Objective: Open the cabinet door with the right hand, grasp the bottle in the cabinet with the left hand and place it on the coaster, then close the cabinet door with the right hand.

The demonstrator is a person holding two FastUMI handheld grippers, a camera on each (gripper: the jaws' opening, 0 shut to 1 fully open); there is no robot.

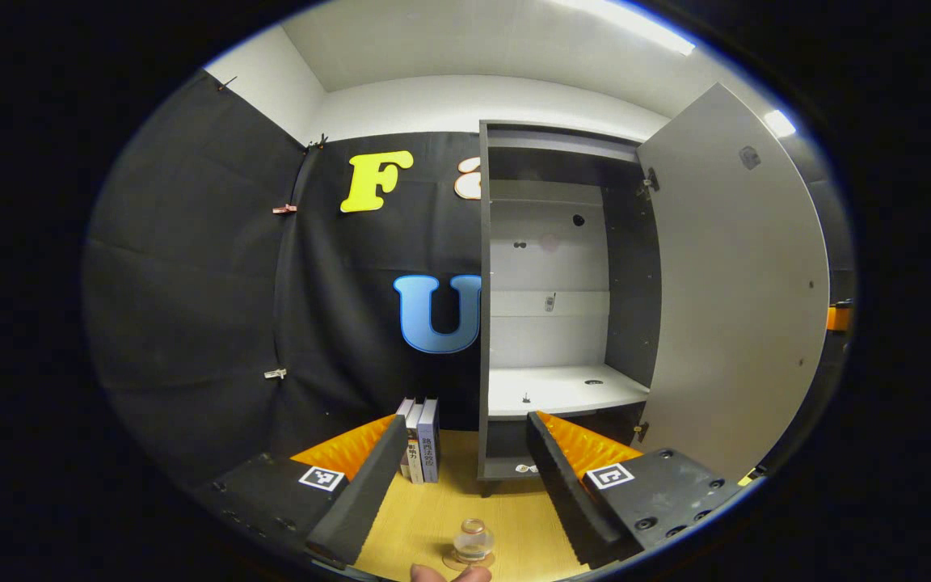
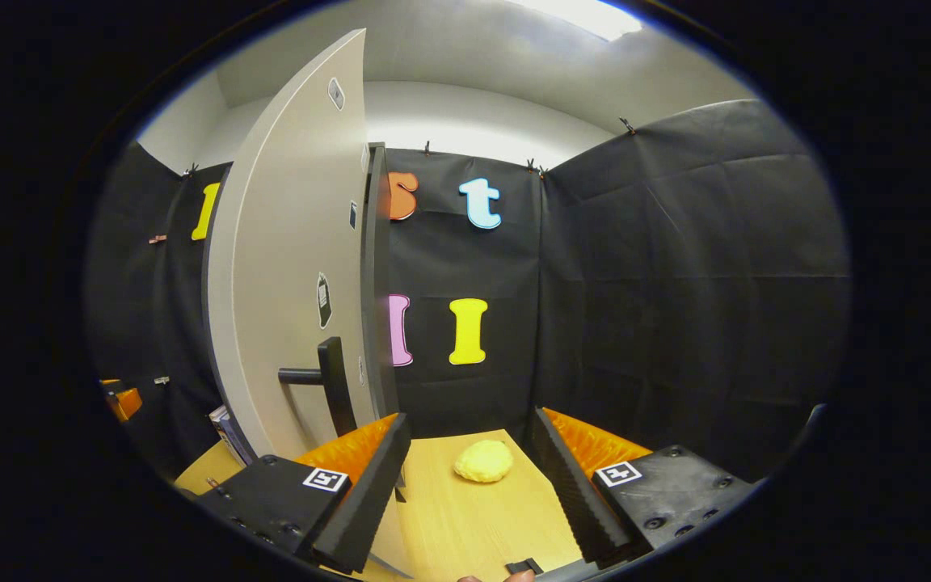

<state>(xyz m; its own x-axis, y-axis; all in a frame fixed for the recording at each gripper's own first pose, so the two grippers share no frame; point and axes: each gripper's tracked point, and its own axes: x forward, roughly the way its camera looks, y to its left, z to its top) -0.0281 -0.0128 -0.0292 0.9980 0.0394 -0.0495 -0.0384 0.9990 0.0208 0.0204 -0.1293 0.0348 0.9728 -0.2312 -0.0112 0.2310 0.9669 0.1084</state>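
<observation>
— Where's the bottle (image 1: 473, 540)?
— Down on the coaster (image 1: 465, 559), between my spread left gripper (image 1: 463, 475) fingers. Cabinet door (image 2: 288, 275) wide open.
— Next?
— I'd say right gripper (image 2: 465, 485), spread and empty, pushes the door shut by its handle (image 2: 328, 386).

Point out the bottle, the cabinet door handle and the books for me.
bottle (image 1: 473, 540), left gripper view, on its round glass body.
door handle (image 2: 334, 386), right gripper view, on its upright bar.
books (image 1: 419, 440), left gripper view, on the spines.
</observation>
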